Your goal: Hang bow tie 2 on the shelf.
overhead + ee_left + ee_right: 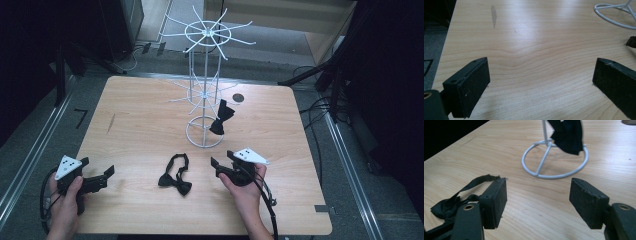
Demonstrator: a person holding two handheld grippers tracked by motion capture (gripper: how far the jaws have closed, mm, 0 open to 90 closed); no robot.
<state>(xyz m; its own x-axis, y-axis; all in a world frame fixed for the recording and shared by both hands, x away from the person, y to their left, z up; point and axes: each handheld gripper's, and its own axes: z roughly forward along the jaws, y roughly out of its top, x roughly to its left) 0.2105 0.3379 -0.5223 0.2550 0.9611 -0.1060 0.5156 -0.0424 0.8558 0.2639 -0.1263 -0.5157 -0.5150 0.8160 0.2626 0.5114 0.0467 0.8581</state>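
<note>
Hands first, high view: left hand (64, 200) at the lower left of the frame holds the left gripper (98, 173), jaws apart, nothing between them, sitting at the near left edge of the wooden table (140, 115). Right hand (246, 189) at lower centre-right holds the right gripper (222, 159), jaws also apart and empty. Between the two grippers, lower centre, a black bow tie (176, 176) lies flat on the table with its strap looped above the bow, clear of both grippers. Above it, centre frame, a white wire rack (205, 75) stands upright on a ring base, with spoked hook tiers at the top and mid-height. A second bow tie (221, 117) hangs off the mid tier, over the right side of the ring base. Small dark round spot (238, 97) on the table right of the rack, possibly a hole or a sticker, too small to tell.

Left gripper view: both black jaws at the bottom corners, wide apart, bare wood between. Grey smudge (493, 15) on the table at upper left. Arc of the rack base at upper right; a dark scrap at the right edge is probably the strap of the flat bow tie, cropped.

Right gripper view: jaws spread wide, empty, over bare wood. Flat bow tie (451, 200) sits at lower left, its strap running behind the left jaw. Rack ring base (555, 160) at upper centre, hanging bow tie (569, 135) dangling over its right half.
</note>
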